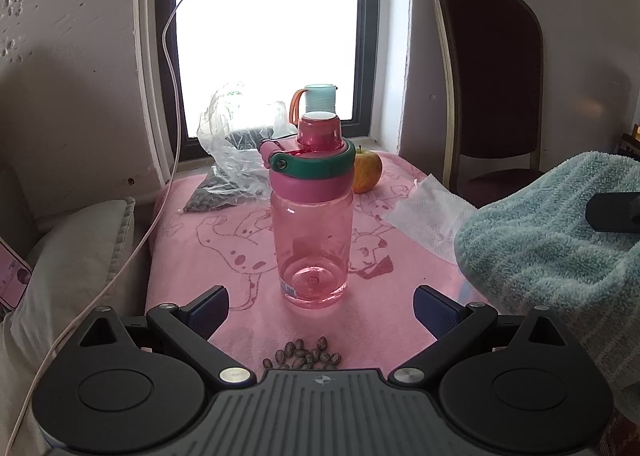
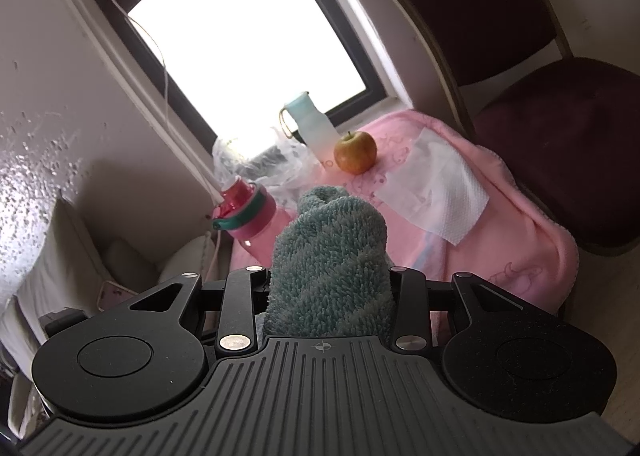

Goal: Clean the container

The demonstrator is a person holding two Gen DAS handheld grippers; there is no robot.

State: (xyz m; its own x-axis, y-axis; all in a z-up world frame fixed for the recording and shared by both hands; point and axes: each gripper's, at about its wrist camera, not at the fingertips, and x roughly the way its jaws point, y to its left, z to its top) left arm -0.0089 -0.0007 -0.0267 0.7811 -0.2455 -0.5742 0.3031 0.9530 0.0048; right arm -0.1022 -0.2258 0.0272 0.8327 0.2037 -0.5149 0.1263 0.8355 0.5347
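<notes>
Pink bottle (image 1: pixel 312 224) stands upright mid-table on pink cloth (image 1: pixel 208 256), lid on. Left gripper (image 1: pixel 320 312) spread wide, empty, just short of bottle, likely set to steady it. Right gripper (image 2: pixel 330 276) clamps bunched teal towel (image 2: pixel 332 256), held ready for wiping.

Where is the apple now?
In the left wrist view the apple sits on the pink cloth near the window, just behind and right of the pink bottle, left of the paper towel.
</notes>
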